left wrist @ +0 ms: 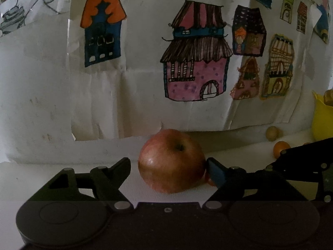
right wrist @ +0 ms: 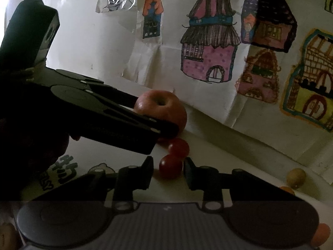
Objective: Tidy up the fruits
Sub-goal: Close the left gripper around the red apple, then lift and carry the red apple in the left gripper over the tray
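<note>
A red-yellow apple (left wrist: 172, 158) sits on the white table between the fingers of my left gripper (left wrist: 168, 163). The right pad touches the apple's side, while a narrow gap shows between the left finger and the fruit, so the jaws are open. In the right wrist view a small red cherry tomato (right wrist: 169, 166) lies between the fingers of my right gripper (right wrist: 167, 166), with a slim gap on its left side. A second cherry tomato (right wrist: 179, 146) lies just behind it, near the apple (right wrist: 164, 104).
A wall of white paper with coloured house drawings (left wrist: 195, 62) stands close behind the fruit. At the right are a yellow bowl (left wrist: 322, 120), a small tan round fruit (right wrist: 296, 177) and a small orange fruit (left wrist: 281, 149). Another orange-red fruit (right wrist: 321, 234) lies near the right edge.
</note>
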`<state>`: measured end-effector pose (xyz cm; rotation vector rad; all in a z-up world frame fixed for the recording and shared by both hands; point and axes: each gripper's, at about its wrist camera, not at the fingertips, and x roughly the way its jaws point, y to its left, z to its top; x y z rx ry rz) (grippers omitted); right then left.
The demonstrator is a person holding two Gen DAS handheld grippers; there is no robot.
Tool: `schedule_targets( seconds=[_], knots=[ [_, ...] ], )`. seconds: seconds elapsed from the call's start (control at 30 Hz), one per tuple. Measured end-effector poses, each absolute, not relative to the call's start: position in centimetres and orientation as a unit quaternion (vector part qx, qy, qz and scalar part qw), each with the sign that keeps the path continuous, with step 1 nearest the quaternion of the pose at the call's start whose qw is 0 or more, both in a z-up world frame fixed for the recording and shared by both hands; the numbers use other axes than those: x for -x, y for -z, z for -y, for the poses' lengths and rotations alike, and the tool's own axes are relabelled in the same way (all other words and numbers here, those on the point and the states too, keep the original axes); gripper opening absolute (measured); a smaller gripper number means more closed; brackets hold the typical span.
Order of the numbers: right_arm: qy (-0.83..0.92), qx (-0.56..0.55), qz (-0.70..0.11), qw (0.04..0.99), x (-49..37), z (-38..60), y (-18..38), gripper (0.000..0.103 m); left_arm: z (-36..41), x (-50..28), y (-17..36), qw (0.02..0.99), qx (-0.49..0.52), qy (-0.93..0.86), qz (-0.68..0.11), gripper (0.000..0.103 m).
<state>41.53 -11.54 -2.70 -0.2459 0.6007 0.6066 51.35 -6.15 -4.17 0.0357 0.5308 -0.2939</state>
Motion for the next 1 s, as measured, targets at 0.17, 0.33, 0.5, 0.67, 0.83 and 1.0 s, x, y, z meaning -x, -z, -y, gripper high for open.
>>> schedule_targets(
  seconds=[0.17, 0.33, 0.5, 0.67, 0.83, 1.0],
  knots=[
    [-0.296, 0.118, -0.29, 0.902, -41.6, 11.7, 2.7, 0.034, 5.9, -51.4, 4.2, 0.952, -0.014, 0.155, -0.264, 0.072],
    [-0.302, 0.118, -0.289, 0.901, -41.5, 11.6, 2.7, 0.027, 5.5, -51.4, 4.3, 0.952, -0.006, 0.156, -0.265, 0.072],
    [-0.304, 0.116, -0.288, 0.901, -41.6, 11.7, 2.8, 0.026, 5.1, -51.4, 4.4, 0.951, 0.003, 0.154, -0.267, 0.071],
    [-0.306, 0.115, -0.287, 0.9, -41.6, 11.7, 2.8, 0.026, 4.1, -51.5, 4.3, 0.949, 0.035, 0.15, -0.274, 0.071],
    [-0.309, 0.115, -0.285, 0.9, -41.4, 11.7, 2.8, 0.026, 3.4, -51.6, 4.2, 0.948, 0.053, 0.143, -0.279, 0.071],
    [-0.31, 0.112, -0.283, 0.901, -41.3, 11.8, 2.6, 0.026, 3.1, -51.4, 4.0, 0.946, 0.066, 0.137, -0.287, 0.071]
  ],
)
